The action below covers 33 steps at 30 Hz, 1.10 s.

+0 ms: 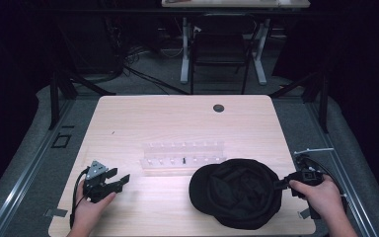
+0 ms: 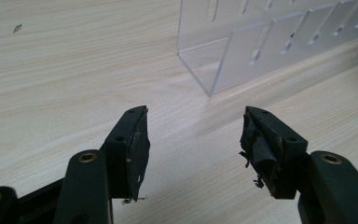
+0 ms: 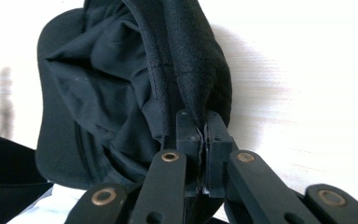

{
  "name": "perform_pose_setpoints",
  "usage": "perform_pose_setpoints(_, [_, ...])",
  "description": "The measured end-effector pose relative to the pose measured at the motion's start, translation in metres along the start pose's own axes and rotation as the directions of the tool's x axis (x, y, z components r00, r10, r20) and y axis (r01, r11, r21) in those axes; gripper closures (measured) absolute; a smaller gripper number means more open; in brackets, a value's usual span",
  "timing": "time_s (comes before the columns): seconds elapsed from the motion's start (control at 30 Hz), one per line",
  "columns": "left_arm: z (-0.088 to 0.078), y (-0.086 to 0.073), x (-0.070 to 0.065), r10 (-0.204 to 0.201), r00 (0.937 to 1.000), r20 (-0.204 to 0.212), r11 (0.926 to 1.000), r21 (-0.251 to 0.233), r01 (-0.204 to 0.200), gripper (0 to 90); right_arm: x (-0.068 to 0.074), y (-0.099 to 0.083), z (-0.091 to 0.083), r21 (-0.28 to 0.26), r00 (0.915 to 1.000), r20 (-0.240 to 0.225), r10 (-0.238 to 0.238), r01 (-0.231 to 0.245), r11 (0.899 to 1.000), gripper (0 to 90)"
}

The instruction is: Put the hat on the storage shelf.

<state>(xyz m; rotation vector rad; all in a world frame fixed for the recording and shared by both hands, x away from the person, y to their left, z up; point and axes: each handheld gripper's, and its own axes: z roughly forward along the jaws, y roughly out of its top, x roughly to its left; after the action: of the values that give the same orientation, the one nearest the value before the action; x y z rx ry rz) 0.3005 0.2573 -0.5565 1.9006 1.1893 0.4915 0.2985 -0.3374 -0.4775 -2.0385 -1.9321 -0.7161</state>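
Now right gripper (image 3: 203, 128) clamps black cap (image 1: 237, 192) at rim, nearer rack (image 1: 182, 158); left gripper (image 1: 116, 181) released, far side.

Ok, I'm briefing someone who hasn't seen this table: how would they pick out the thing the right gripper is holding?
Start at the light wooden table and go to its near right corner. There lies a black cap, upside down with its inside showing, its rim pinched by the right gripper. It is the one dark, soft item, unlike the clear plastic rack behind it.
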Motion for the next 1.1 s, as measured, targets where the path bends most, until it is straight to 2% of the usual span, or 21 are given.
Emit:
perform_pose_setpoints(0.27, [0.0, 0.0, 0.0, 0.0, 1.0, 0.0, 1.0, 0.0, 0.0, 41.6, 0.01, 0.005, -0.01, 0.002, 0.9989, -0.041, -0.022, 0.022, 1.0, 87.7])
perform_pose_setpoints(0.47, [0.0, 0.0, 0.0, 0.0, 1.0, 0.0, 1.0, 0.0, 0.0, 41.6, 0.016, 0.007, -0.017, -0.006, 0.9974, -0.068, -0.022, 0.021, 1.0, 87.7])
perform_pose_setpoints(0.63, [0.0, 0.0, 0.0, 0.002, 1.0, 0.001, 1.0, 0.0, -0.002, 41.6, 0.021, 0.01, -0.023, -0.011, 0.9932, -0.115, -0.017, 0.015, 1.0, 87.7])
perform_pose_setpoints(0.73, [0.0, 0.0, 0.0, 0.002, 1.0, -0.001, 1.0, 0.0, -0.002, 41.6, 0.024, 0.011, -0.026, -0.007, 0.9935, -0.111, -0.023, 0.023, 1.0, 87.7])
perform_pose_setpoints(0.9, [0.0, 0.0, 0.0, 0.0, 1.0, -0.002, 1.0, -0.002, 0.0, 41.6, 0.032, 0.015, -0.03, -0.01, 0.9909, -0.132, -0.024, 0.023, 1.0, 87.7])
perform_pose_setpoints(0.97, [0.0, 0.0, 0.0, 0.0, 1.0, -0.002, 1.0, -0.002, 0.0, 41.6, 0.033, 0.016, -0.032, -0.001, 0.9891, -0.143, -0.036, 0.036, 0.999, 87.7])
perform_pose_setpoints(1.07, [0.0, 0.0, 0.0, 0.0, 1.0, -0.002, 1.0, -0.002, 0.0, 41.6, 0.037, 0.017, -0.033, -0.009, 0.9885, -0.149, -0.029, 0.028, 1.0, 87.7])
perform_pose_setpoints(1.1, [0.0, 0.0, 0.0, 0.0, 1.0, -0.002, 1.0, -0.002, 0.0, 41.6, 0.038, 0.017, -0.034, 0.001, 0.9876, -0.152, -0.039, 0.04, 0.999, 87.7])
